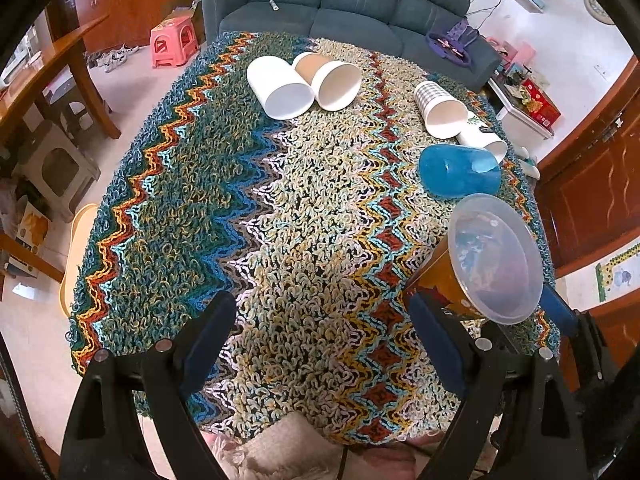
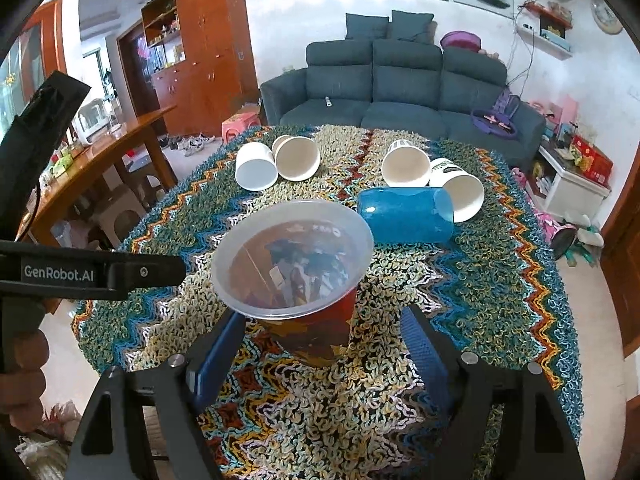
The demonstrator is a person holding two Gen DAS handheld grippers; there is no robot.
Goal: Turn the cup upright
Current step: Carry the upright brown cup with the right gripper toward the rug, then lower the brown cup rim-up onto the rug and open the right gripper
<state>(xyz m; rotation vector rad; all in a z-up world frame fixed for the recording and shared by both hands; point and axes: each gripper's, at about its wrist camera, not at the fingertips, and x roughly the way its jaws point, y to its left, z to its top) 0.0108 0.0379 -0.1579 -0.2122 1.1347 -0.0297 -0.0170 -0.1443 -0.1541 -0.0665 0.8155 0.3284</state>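
**Q:** where's the cup you're flipping, and what are your tongs doing?

**A:** the printed cup (image 2: 308, 300) with the clear rim is on the near part of the zigzag rug (image 2: 500, 280), standing mouth-up and leaning a bit toward my right tongs (image 2: 324, 356); those are spread wide, blue pads either side of the cup's base, and I can't see either pad actually touching it; so it's between the fingers, not pinched

**Q:** and the left one?

**A:** left tongs (image 1: 328, 344) are spread too, nothing between the pads, just rug; from that camera the printed cup sits off to the near right, right beside the right finger (image 1: 436, 340)

**Q:** what else is on there?

**A:** five more, all lying on their sides; a white cup (image 2: 256, 166) and a tan cup (image 2: 298, 158) touching each other at the far left; a checked cup (image 2: 404, 166) and a leaf-print cup (image 2: 460, 188) at the far right, side by side; a blue cup (image 2: 404, 214) just in front of those two, its open end toward the right; grey sofa (image 2: 400, 92) behind the table
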